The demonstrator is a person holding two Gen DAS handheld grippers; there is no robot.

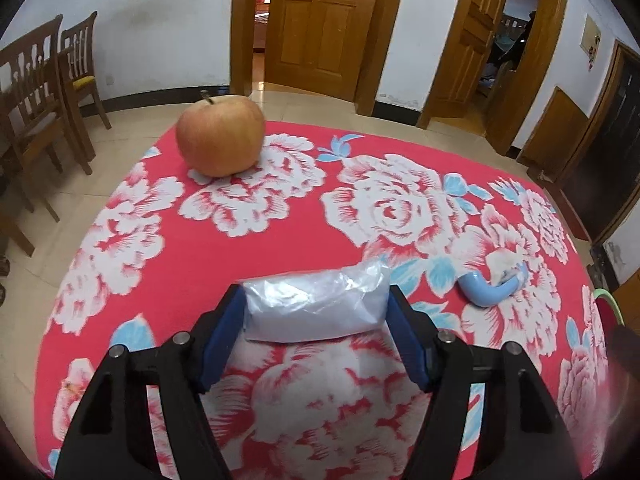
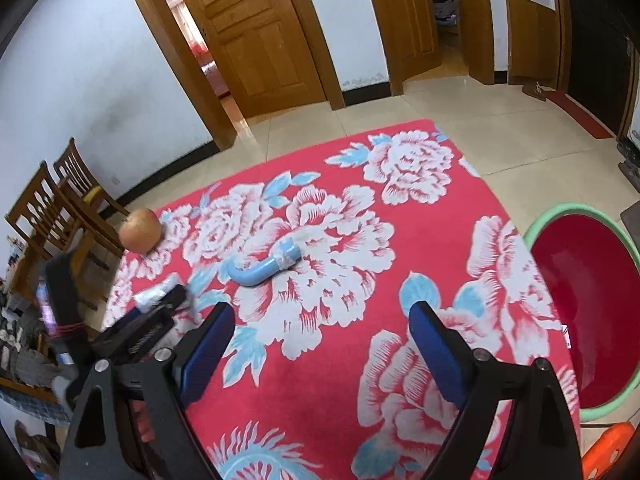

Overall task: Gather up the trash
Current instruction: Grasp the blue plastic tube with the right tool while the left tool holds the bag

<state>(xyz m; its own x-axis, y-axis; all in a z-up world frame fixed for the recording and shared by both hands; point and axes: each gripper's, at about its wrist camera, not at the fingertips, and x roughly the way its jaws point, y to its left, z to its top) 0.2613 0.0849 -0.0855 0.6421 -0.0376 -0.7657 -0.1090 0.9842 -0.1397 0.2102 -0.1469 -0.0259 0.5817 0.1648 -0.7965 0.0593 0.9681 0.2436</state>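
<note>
Left hand-held gripper (image 1: 318, 300) has a clear plastic bag (image 1: 316, 306) between its blue pads; pads look to touch the bag's ends, but whether they really press it is hard to tell. The bag lies on the table (image 1: 160, 280), which has a red floral cloth. From the right wrist view the bag (image 2: 158, 292) is mostly hidden behind the left gripper's frame, blurred. Right hand-held gripper (image 2: 322, 320) stands wide w/ nothing between its jaws, over bare cloth. No readable writing anywhere.

Other bits: blue curved tube (image 1: 492, 290) w/ a whitish wad at one end, right of the bag; apple (image 1: 220, 136) at the far left corner, well apart. Red basin (image 2: 584, 312) w/ green rim just off the table's right edge, partly cut off. Chairs (image 1: 44, 92) by the wall.
</note>
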